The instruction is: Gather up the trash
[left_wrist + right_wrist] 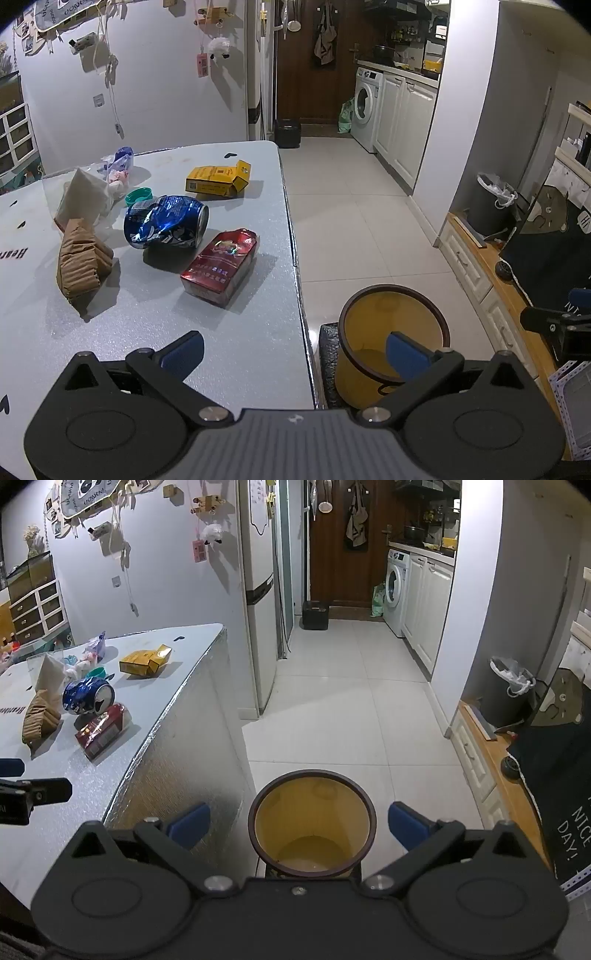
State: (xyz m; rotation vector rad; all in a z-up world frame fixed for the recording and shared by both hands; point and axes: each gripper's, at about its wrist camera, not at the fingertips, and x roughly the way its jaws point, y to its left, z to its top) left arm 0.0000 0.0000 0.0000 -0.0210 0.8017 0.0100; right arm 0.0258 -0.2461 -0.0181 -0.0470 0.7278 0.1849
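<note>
Trash lies on the grey table [240, 332]: a red cigarette pack [221, 266], a crushed blue can [166, 222], a yellow box [218, 178], a brown paper wad [82, 260], a green cap [138, 195], a white tissue bag [83, 197] and a small wrapper [119, 164]. A yellow bin [384, 339] with a dark rim stands on the floor beside the table. My left gripper [295, 350] is open and empty over the table's near right edge. My right gripper [300, 823] is open and empty above the bin [312, 823]. The red pack [102, 730] and can [88, 695] show at its left.
A fridge [258, 590] stands behind the table. A washing machine [397, 590] and white cabinets line the far right. A grey bin with a bag [508, 694] sits on a wooden ledge. A dark cloth [554, 775] hangs at right. Tiled floor lies ahead.
</note>
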